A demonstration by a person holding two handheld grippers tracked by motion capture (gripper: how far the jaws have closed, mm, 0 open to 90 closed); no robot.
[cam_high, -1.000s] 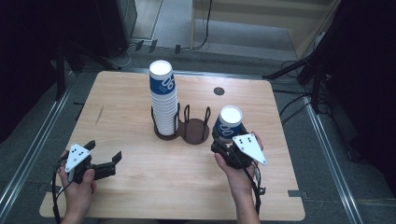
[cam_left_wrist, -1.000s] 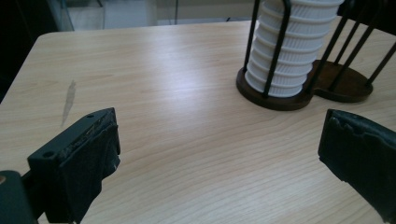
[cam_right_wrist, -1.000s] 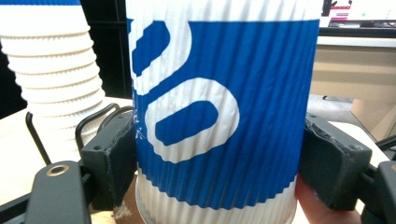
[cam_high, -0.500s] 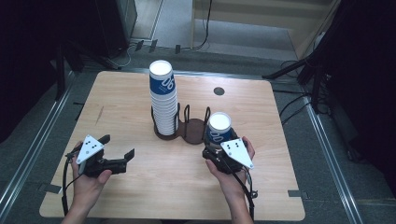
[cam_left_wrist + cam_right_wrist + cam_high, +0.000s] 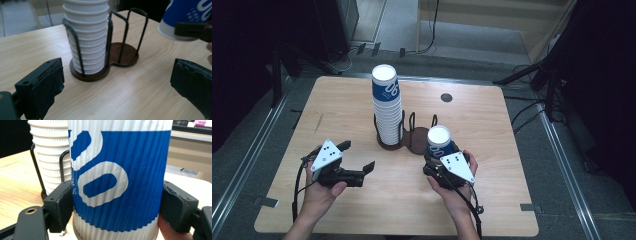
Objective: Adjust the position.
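A blue paper cup with a white logo (image 5: 439, 142) (image 5: 117, 177) is clamped between both pads of my right gripper (image 5: 440, 159) (image 5: 117, 206), white end up, just in front of the holder's empty side. The left gripper view shows this cup (image 5: 185, 15) hanging clear of the wood. A tall stack of white ribbed cups (image 5: 386, 107) (image 5: 87, 37) fills the left side of the dark wire cup holder (image 5: 414, 137) (image 5: 122, 56). My left gripper (image 5: 357, 156) (image 5: 117, 88) is open and empty, low over the table, facing the holder.
The wooden table (image 5: 492, 125) has a small dark round hole (image 5: 446, 97) near its far edge. Metal rails and cables run along the floor beside the table. Dark equipment stands behind it.
My right gripper has carried the blue cup left and toward the near side, close to the holder. My left gripper has moved right and turned toward the holder.
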